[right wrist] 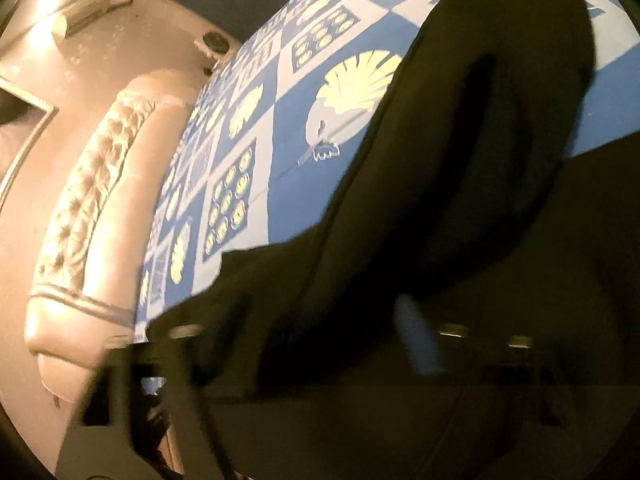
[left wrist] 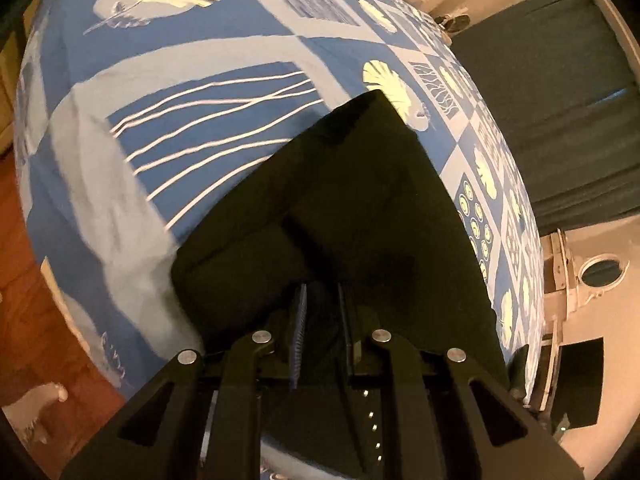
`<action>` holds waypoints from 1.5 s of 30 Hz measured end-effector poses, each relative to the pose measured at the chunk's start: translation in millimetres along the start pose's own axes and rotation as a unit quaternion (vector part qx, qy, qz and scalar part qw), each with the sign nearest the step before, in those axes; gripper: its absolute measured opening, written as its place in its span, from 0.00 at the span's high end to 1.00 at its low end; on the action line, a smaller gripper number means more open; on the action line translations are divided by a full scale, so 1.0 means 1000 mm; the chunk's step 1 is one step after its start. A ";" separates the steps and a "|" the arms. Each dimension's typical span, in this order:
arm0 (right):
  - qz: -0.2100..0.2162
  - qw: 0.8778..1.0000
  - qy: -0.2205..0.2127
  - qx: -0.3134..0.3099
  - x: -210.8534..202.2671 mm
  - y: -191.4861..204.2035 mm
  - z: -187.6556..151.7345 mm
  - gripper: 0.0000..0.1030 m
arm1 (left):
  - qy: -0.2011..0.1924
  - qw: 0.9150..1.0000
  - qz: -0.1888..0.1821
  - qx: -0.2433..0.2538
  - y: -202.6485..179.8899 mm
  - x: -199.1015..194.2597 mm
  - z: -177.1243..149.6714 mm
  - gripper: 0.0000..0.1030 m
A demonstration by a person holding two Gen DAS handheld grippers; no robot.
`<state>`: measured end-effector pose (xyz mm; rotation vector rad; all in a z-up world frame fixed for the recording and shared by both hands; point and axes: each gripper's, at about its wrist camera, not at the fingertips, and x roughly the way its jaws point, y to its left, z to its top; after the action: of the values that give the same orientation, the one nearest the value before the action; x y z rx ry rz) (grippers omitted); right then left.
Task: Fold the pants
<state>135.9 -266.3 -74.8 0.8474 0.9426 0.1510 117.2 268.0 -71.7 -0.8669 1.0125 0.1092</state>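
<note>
The black pants [left wrist: 352, 208] lie on a bed with a blue patterned cover [left wrist: 180, 60]. In the left wrist view my left gripper [left wrist: 322, 320] is shut on the pants' near edge, with dark cloth between its fingers, and the cloth stretches away in a wedge. In the right wrist view the pants [right wrist: 460, 184] drape over and in front of my right gripper [right wrist: 420, 344], which is blurred. Cloth hides most of its fingers, so I cannot tell how its jaws stand. The bed cover [right wrist: 288, 128] shows beyond the cloth.
A cream tufted headboard [right wrist: 92, 184] runs along the bed's far side in the right wrist view. In the left wrist view a wooden floor [left wrist: 24, 280] lies left of the bed, and dark curtains [left wrist: 560, 92] and cream furniture [left wrist: 592, 280] stand at the right.
</note>
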 end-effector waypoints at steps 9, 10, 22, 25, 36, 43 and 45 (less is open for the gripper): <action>0.021 1.000 -0.001 0.008 -0.006 -0.010 -0.007 0.79 | 0.001 0.997 -0.029 -0.068 0.006 0.011 0.006 0.85; 0.023 1.000 -0.001 0.009 -0.006 -0.010 -0.006 0.80 | -0.002 0.996 -0.037 -0.076 0.006 0.009 0.004 0.85; 0.048 0.998 0.003 0.032 -0.004 -0.022 -0.009 0.80 | -0.076 0.993 -0.080 -0.051 0.000 -0.001 0.003 0.26; 0.051 0.998 0.003 0.032 -0.003 -0.023 -0.009 0.80 | -0.069 0.996 -0.052 -0.027 -0.008 0.005 0.003 0.25; 0.068 0.997 -0.012 0.032 -0.013 -0.027 -0.012 0.83 | -0.038 0.996 -0.058 -0.053 0.003 0.002 0.009 0.87; 0.104 0.994 -0.034 0.011 -0.056 -0.012 -0.029 0.86 | -0.050 0.996 -0.070 -0.034 0.001 -0.029 0.007 0.87; 0.113 0.993 -0.033 0.009 -0.066 -0.012 -0.036 0.86 | -0.052 0.995 -0.076 -0.036 0.005 -0.039 0.003 0.87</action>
<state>65.6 -284.2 -50.6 0.9693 0.7857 0.3082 95.9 285.0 -43.7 -0.9925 0.8468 0.0609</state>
